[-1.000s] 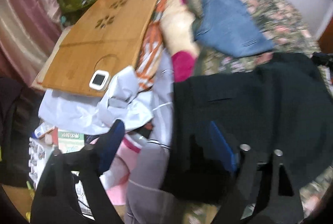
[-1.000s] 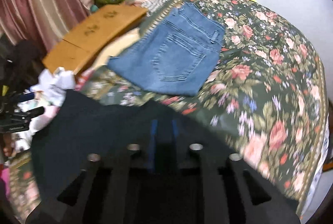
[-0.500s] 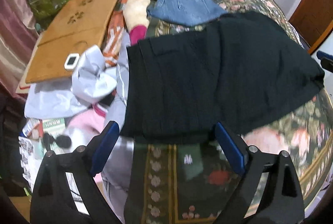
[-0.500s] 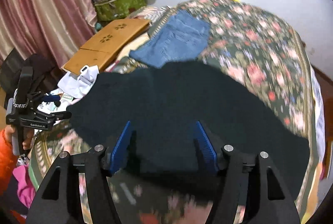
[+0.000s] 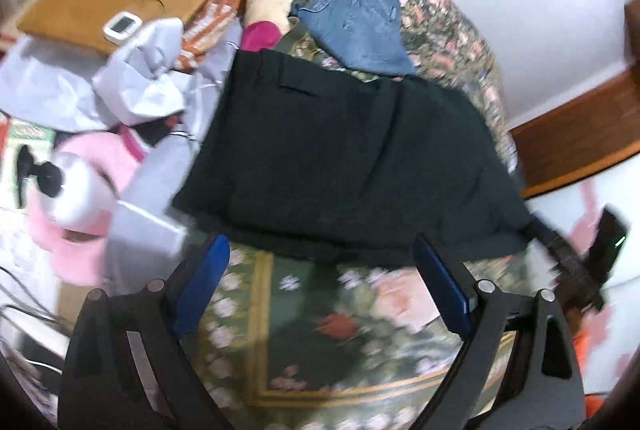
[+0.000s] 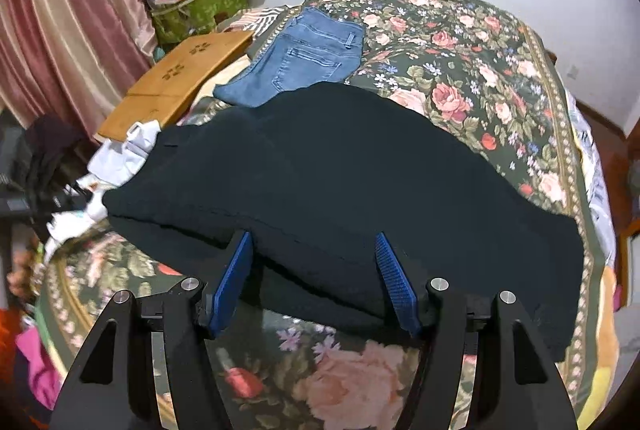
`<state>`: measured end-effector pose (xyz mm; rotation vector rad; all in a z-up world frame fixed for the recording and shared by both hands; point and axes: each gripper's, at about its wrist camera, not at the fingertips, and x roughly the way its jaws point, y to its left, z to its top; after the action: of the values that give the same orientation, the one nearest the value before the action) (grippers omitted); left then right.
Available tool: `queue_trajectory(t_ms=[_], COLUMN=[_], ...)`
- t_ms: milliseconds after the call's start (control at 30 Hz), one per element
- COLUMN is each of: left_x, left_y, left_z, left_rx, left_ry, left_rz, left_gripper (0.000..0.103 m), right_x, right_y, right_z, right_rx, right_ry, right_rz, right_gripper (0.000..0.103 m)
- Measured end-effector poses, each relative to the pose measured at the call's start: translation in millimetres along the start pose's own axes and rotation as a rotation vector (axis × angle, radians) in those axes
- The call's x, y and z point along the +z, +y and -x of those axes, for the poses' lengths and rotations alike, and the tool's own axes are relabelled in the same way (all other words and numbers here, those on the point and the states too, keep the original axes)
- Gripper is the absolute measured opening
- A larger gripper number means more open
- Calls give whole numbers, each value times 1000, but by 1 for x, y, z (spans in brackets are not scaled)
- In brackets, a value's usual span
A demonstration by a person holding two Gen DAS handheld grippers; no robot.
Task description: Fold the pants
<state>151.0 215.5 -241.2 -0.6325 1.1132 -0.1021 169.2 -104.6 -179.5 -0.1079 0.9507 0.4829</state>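
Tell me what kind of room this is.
Most likely a bedroom: a bed under a floral bedspread holds black pants and folded blue jeans, with pink curtains alongside.

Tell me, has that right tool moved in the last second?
Yes. The right tool let go of the black pants and backed off; the jeans sit farther away now.

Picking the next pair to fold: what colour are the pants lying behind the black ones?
Blue denim jeans, clearest in the right wrist view.
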Motion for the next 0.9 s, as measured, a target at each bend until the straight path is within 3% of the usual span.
queue_trajectory(t_ms=[67, 300, 367, 500, 533, 567, 667, 800, 900], left_x=[8, 22, 22, 20, 20, 22, 28, 31, 25], left_y=[1, 14, 20, 24, 21, 18, 10, -4, -9], left_z=[-11, -37, -42, -43, -42, -40, -24, 12, 18], left_rx=[-17, 53, 92, 128, 152, 213, 233, 292, 327], left_ry=[30, 66, 73, 71, 65, 54, -29, -158, -163], left_rz=[35, 125, 165, 182, 169, 139, 102, 18, -21], left_gripper=[82, 76, 58, 47, 24, 17, 15, 14, 14], right_x=[-2, -10, -11, -13, -13, -13, -10, 1, 7], right_y=[2, -2, -2, -3, -3, -4, -7, -18, -31], right_z=[-7, -16, -16, -15, -15, -14, -7, 15, 18], right_rx=[-9, 48, 65, 91, 96, 103, 141, 121, 68], right_ry=[14, 37, 38, 32, 30, 30, 11, -69, -87], right_rz=[24, 20, 15, 15, 12, 9, 5, -5, -10], right_gripper=[60, 60, 61, 62, 62, 62, 63, 63, 63])
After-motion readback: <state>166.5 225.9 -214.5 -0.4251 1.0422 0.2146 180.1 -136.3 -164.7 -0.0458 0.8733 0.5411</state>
